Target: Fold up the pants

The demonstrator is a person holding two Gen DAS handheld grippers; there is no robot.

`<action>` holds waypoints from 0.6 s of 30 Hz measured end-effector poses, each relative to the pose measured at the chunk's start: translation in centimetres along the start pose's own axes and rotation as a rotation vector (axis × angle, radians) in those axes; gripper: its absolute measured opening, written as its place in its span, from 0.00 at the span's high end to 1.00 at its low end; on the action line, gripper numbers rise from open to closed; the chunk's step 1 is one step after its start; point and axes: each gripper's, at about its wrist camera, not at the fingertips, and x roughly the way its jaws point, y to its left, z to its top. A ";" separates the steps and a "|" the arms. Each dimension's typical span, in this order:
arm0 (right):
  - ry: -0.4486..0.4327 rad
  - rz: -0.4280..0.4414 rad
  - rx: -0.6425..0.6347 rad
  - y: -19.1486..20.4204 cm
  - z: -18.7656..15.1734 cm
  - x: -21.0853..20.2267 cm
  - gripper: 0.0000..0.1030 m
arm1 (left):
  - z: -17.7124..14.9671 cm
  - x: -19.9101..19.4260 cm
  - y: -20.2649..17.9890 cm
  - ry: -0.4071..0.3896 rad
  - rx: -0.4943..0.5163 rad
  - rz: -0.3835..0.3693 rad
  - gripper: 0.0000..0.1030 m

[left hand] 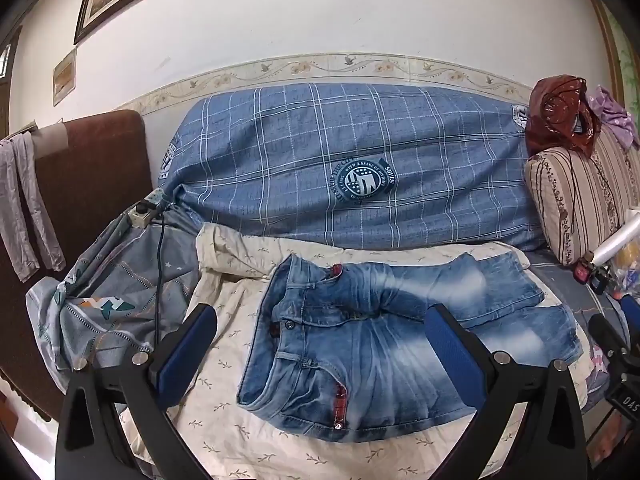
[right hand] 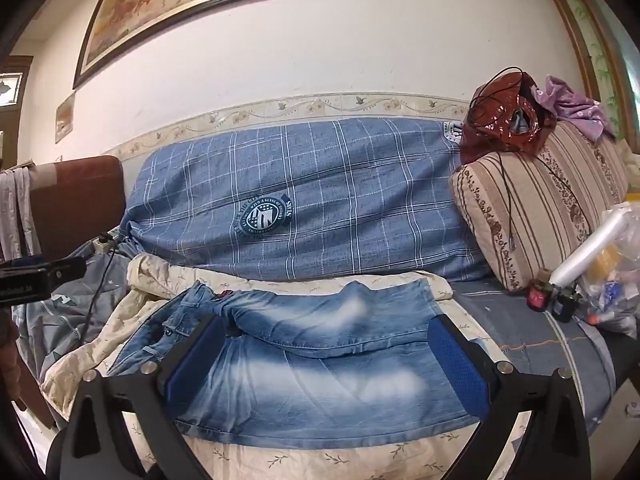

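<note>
The left claw hangs with its blue pads spread wide and nothing between them, above the waistband end of the jeans, whose waist edge lies just left of and ahead of it on the cream leaf-print sheet. To the right, the right claw is equally wide apart and empty over the leg section. Bare sheet runs along the near hem below both claws, while the blue plaid bedding closes the far side.

a cream leaf-print sheet on the bed carries faded denim pants.
</note>
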 end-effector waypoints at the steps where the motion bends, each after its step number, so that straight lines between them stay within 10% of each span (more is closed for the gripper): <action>1: -0.001 -0.001 0.001 0.0 0.0 -0.1 0.01 | -0.1 0.0 0.0 0.002 0.001 0.006 0.00; 18: 0.036 0.002 0.019 0.5 -0.9 0.6 0.01 | -0.7 1.2 0.0 0.047 0.014 0.040 0.00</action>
